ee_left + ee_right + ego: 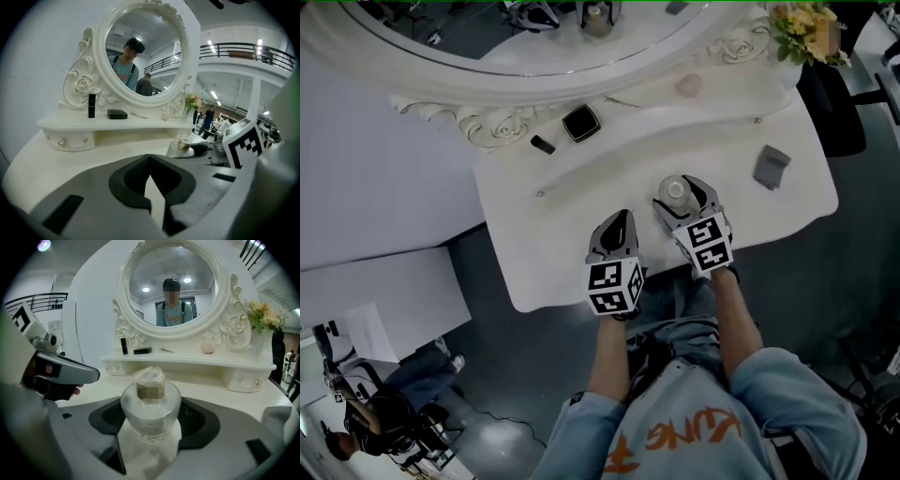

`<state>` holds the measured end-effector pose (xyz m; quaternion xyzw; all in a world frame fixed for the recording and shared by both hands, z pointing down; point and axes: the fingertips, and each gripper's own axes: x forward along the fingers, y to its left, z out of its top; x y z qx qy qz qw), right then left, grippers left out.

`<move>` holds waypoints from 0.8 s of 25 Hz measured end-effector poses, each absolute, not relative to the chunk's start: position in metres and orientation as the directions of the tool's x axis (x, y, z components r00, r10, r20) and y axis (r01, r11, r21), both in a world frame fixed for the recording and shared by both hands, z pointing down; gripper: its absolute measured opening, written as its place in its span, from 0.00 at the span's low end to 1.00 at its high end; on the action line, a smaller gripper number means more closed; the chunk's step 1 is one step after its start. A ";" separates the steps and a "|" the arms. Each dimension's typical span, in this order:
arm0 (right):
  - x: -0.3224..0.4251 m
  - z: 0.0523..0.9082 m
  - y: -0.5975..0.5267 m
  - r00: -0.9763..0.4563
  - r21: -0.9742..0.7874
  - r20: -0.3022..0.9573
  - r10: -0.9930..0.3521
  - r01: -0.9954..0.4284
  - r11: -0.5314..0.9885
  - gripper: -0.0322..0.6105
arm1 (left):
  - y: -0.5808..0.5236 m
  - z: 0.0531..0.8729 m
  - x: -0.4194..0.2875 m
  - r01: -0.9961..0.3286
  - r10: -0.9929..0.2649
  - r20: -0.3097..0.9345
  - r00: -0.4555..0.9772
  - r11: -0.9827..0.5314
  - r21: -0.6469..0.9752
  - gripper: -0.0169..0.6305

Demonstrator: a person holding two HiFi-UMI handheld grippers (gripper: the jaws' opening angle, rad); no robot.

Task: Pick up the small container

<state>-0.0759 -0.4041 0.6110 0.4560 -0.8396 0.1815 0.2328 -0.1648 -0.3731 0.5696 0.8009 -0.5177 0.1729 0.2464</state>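
Observation:
The small container (151, 401) is a clear glass jar with a faceted stopper. It stands on the white vanity table (581, 202) near the front edge. My right gripper (151, 427) is shut on it, with a dark pad against each side of the jar. From the head view, the jar (674, 190) shows between the right gripper's (682, 195) fingers. My left gripper (621, 220) rests just to its left, shut and holding nothing. In the left gripper view its jaws (150, 159) meet, and the jar (184, 145) appears off to the right.
A raised shelf under the oval mirror (534, 56) carries a black compact (580, 123), a black lipstick (543, 144) and a pink egg-shaped thing (688, 85). A grey block (771, 166) lies at the table's right. Flowers (806, 28) stand at the back right.

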 end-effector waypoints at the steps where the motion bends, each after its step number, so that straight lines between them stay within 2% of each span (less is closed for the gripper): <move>1: -0.073 0.608 -0.403 -0.480 -0.095 0.553 -0.681 -0.848 0.521 0.56 | -0.372 0.569 -0.162 -0.916 -0.748 0.529 0.401 -0.335 0.221 0.06; 9: -0.036 0.574 -0.392 -0.490 -0.060 0.520 -0.700 -0.838 0.542 0.56 | -0.363 0.557 -0.153 -0.936 -0.805 0.486 0.340 -0.236 0.262 0.06; 20: 0.016 0.526 -0.378 -0.504 0.005 0.456 -0.733 -0.822 0.569 0.56 | -0.344 0.514 -0.103 -0.939 -0.870 0.374 0.320 -0.238 0.248 0.06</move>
